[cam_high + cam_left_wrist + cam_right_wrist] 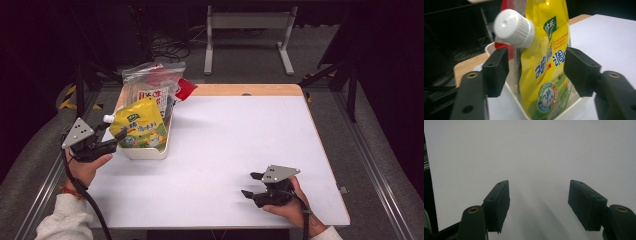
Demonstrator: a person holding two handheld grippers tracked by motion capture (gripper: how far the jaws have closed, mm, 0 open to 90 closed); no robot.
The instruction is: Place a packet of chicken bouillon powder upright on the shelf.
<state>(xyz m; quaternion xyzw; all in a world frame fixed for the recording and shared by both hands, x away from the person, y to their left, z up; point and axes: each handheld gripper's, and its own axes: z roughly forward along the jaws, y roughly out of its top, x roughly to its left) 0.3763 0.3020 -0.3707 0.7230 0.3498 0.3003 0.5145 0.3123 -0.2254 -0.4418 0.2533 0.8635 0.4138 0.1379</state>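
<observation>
A yellow spouted pouch [140, 125] of chicken bouillon stands tilted in a white bin [147, 152] at the table's left, its white cap [107, 118] pointing left. My left gripper [116, 139] hovers just left of the bin, close to the cap. In the left gripper view the pouch [549, 75] and its cap [514, 27] show between and beyond my left gripper's [536, 72] parted jaws, which do not press on either. My right gripper [250, 184] rests near the front right of the table, open, with bare white tabletop between the jaws of my right gripper [539, 202].
Behind the pouch the bin holds a clear plastic bag [150, 80] with a printed packet and a red packet [186, 89]. The white table [240, 140] has a wooden far edge. A white frame [247, 22] stands on the floor beyond, with cables beside it.
</observation>
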